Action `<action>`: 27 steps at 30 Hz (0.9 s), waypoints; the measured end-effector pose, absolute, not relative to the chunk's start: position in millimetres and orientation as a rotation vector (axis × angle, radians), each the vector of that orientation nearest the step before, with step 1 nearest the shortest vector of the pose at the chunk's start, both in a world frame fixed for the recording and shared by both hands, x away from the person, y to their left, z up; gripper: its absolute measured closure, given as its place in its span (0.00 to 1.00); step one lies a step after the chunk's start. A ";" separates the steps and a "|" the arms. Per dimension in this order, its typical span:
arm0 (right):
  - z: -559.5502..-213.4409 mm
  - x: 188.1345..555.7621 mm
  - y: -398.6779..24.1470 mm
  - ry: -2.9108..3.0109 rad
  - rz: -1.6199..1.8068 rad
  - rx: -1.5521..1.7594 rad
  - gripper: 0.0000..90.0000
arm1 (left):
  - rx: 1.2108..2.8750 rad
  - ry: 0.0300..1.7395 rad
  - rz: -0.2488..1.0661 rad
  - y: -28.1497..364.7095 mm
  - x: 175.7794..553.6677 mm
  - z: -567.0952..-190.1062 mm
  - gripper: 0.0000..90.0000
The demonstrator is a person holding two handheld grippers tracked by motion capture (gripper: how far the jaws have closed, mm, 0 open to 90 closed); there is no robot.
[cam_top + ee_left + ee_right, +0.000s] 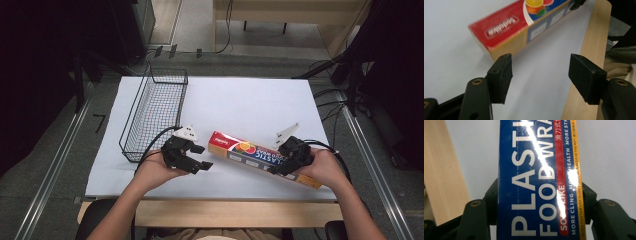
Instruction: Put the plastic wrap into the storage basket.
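The far end of the food wrap box (pixel 524 27) is cut off by the top edge in the left gripper view, and the box looks a little blurred there. In the right gripper view, both ends of the box are cut off, so the big white words are not seen whole. The sides of the box are covered by the right gripper (pixel 541 202) where it is held. In the high view, the small print on the box is too tiny to be read.
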State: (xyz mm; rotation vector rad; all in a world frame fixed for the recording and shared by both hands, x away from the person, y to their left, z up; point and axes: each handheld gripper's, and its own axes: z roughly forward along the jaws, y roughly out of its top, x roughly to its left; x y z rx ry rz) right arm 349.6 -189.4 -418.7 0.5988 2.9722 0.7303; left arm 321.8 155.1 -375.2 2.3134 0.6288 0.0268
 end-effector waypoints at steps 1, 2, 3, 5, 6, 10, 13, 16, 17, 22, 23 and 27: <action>-418.7 349.6 -189.4 2.972 0.730 0.599 0.45 | 2.318 0.623 0.030 155.2 321.9 -374.5 0.40; -418.7 348.3 -186.9 2.978 0.738 0.578 0.45 | 2.324 0.607 0.030 155.0 322.1 -373.2 0.38; -418.1 346.9 -183.4 2.985 0.737 0.537 0.45 | 2.324 0.591 0.029 154.3 322.3 -372.1 0.37; -417.6 344.2 -178.8 2.998 0.737 0.498 0.45 | 2.341 0.555 0.030 151.4 323.2 -369.3 0.35; -416.9 342.6 -176.4 3.010 0.730 0.484 0.45 | 2.349 0.536 0.035 149.8 323.2 -368.1 0.34; -415.8 339.2 -171.6 3.043 0.729 0.437 0.45 | 2.376 0.481 0.017 146.0 322.5 -366.4 0.32; -416.5 336.1 -167.0 3.048 0.722 0.418 0.45 | 2.414 0.493 0.006 142.3 323.5 -366.8 0.31; -417.6 331.2 -159.7 3.055 0.681 0.349 0.45 | 2.414 0.478 0.018 139.4 325.3 -366.1 0.30; -418.6 329.4 -157.5 3.049 0.689 0.328 0.45 | 2.412 0.477 0.017 138.5 325.9 -365.5 0.29; -415.7 326.0 -153.2 3.059 0.700 0.281 0.46 | 2.440 0.423 -0.029 125.5 327.5 -365.0 0.29; -414.1 325.7 -151.7 3.060 0.709 0.278 0.46 | 2.443 0.415 -0.068 121.7 327.8 -365.2 0.29; -409.3 324.5 -145.8 3.076 0.709 0.227 0.46 | 2.478 0.354 -0.043 111.3 325.3 -361.7 0.30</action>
